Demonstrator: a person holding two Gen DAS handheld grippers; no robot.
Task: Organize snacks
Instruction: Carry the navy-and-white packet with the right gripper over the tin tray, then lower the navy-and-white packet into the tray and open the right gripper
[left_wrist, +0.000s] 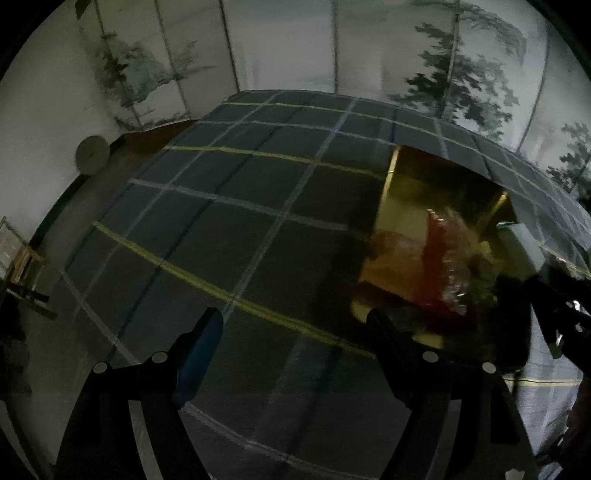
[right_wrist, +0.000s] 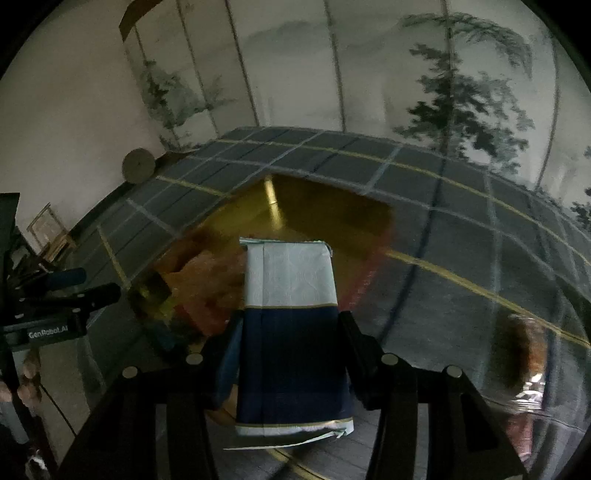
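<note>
Left wrist view is dim and smeared by motion blur. Its own left gripper (left_wrist: 295, 325) stands with jaws wide apart and nothing between them, only the dark checked tablecloth (left_wrist: 221, 206) showing in the gap. To the right lies a yellow tray (left_wrist: 413, 192), its near end crowded with snack packets (left_wrist: 443, 266) that blur into red and shiny streaks; how many there are, or what kind, cannot be made out. At the right edge a pale corner of the blue-and-white packet (left_wrist: 524, 243) shows, the rest cut off by the frame, with dark parts of the right gripper (left_wrist: 561, 314) below it, too cropped to read.

Right wrist view is sharper. The right gripper (right_wrist: 291, 325) is clenched on the blue-and-white packet (right_wrist: 291, 325), its two fingers pressing the navy lower half from either side while the pale upper half sticks out over the near part of the yellow tray (right_wrist: 332, 210). The packet hides the middle of the tray; beside it on the left, orange and yellow snack packets (right_wrist: 207, 288) lie blurred in the tray. At the lower right another snack packet (right_wrist: 528, 369), reddish with a shiny patch, lies on the tablecloth (right_wrist: 461, 258) well apart from the tray, badly smeared. The left gripper (right_wrist: 70, 295) pokes in from the left edge, mostly cropped.
</note>
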